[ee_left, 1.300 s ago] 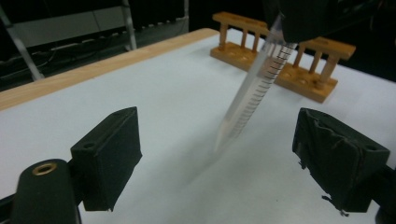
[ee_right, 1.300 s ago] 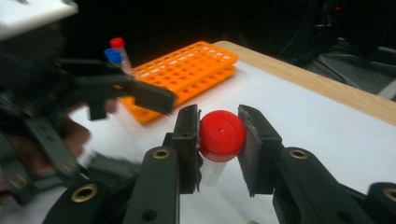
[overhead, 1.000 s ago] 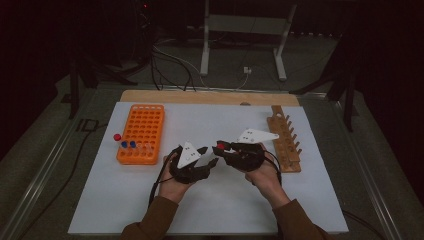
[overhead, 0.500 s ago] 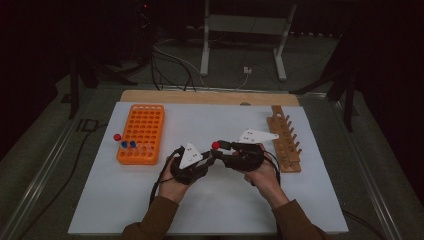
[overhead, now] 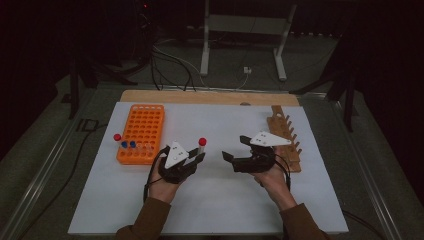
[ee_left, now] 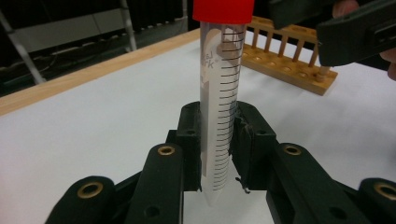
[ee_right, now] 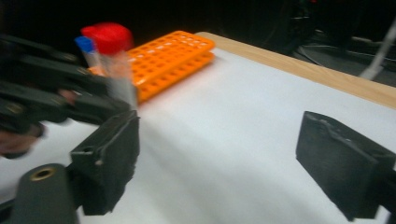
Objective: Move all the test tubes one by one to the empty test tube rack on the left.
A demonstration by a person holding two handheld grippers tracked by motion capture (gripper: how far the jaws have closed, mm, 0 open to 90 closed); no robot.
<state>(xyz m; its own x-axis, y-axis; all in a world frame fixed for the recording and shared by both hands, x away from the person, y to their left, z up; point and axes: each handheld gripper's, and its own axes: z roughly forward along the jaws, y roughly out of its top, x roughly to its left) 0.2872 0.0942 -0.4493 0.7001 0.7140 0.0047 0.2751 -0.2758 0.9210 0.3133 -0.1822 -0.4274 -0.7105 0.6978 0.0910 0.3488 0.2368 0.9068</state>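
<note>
Flanking held tube (overhead: 202, 145): orange rack (overhead: 142, 132), wooden rack (overhead: 285, 137).

We see a dim room around a brighter white tabletop (overhead: 310, 200) in the high view; the left gripper view is sharp, while motion blur smears the right gripper view.

orange rack (overhead: 141, 133) left; wooden rack (overhead: 284, 136) right, mat (overhead: 225, 125) between bare

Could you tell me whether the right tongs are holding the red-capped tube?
No, the right tongs are open and empty; the tube stands clamped in the left tongs.
</note>
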